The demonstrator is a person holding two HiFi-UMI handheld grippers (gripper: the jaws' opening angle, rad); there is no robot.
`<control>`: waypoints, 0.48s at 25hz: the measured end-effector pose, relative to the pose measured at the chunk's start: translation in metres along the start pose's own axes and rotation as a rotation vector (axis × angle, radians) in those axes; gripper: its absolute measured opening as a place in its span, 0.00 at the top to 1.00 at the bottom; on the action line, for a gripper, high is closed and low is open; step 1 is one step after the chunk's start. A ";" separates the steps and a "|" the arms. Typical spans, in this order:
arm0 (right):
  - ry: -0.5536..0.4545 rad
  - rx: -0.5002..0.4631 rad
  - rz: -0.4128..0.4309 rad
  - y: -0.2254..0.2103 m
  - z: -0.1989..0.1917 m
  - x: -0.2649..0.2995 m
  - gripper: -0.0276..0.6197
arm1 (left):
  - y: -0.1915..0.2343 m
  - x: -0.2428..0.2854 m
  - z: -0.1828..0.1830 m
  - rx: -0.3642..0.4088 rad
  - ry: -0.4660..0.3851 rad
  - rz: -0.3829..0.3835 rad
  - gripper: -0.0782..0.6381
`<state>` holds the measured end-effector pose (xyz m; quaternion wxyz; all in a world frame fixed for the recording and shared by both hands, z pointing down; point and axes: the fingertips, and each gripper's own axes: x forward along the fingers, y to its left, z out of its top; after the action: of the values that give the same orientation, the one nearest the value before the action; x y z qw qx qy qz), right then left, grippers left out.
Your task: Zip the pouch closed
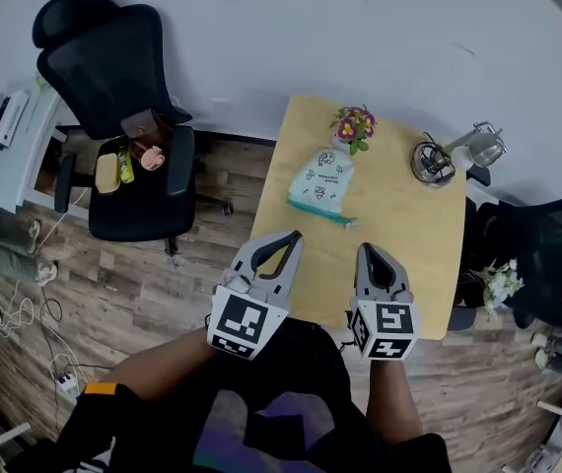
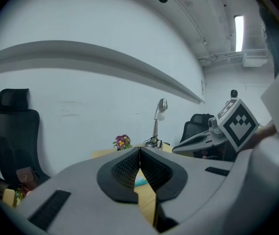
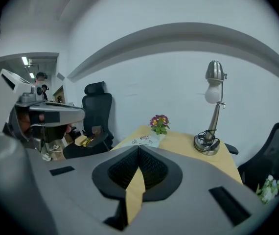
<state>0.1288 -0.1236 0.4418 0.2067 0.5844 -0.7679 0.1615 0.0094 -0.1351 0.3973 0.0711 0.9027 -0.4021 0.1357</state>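
- The pouch (image 1: 322,180) lies flat on the surface (image 1: 409,264), well apart from both grippers.
- It looks light and soft, so it may slide; better to pin the teal zipper edge (image 1: 320,212).
- The left gripper (image 1: 295,236) and the right gripper (image 1: 367,250) have their jaws together and hold nothing.

pouch (image 2: 139,181) mostly hidden behind left tongs (image 2: 140,149), zip (image 1: 322,212) state too small to tell

The pouch (image 1: 322,180) is showing pale mint-white with small dark doodles and a teal strip along one edge, and the bench (image 1: 409,264) under it is showing pale yellow wood. The left tool (image 1: 294,236) and right tool (image 1: 365,248) are showing grey shells, black pads and black-and-white square markers. The flowers (image 1: 353,123) are showing purple and yellow over green, and the chair (image 1: 113,77) is showing black.
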 end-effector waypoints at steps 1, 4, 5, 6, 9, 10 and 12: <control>0.011 -0.017 0.010 -0.005 -0.003 0.006 0.93 | 0.000 0.007 -0.004 -0.003 0.011 0.010 0.88; 0.058 -0.058 0.048 -0.017 -0.013 0.022 0.93 | -0.002 0.027 -0.017 -0.006 0.046 0.035 0.88; 0.077 -0.070 0.063 -0.021 -0.017 0.027 0.93 | -0.003 0.033 -0.022 -0.006 0.058 0.043 0.88; 0.094 -0.083 0.078 -0.025 -0.021 0.032 0.93 | -0.003 0.038 -0.027 -0.007 0.072 0.053 0.88; 0.129 -0.129 0.119 -0.033 -0.029 0.043 0.93 | -0.006 0.050 -0.045 -0.025 0.118 0.074 0.88; 0.143 -0.146 0.133 -0.035 -0.033 0.048 0.93 | -0.007 0.053 -0.051 -0.032 0.130 0.075 0.88; 0.182 -0.187 0.154 -0.039 -0.044 0.058 0.93 | -0.010 0.061 -0.062 -0.043 0.153 0.067 0.88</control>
<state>0.1587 -0.1609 0.5090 0.3158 0.4851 -0.8001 0.1570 0.0440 -0.1563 0.4748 0.1166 0.8739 -0.4284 0.1980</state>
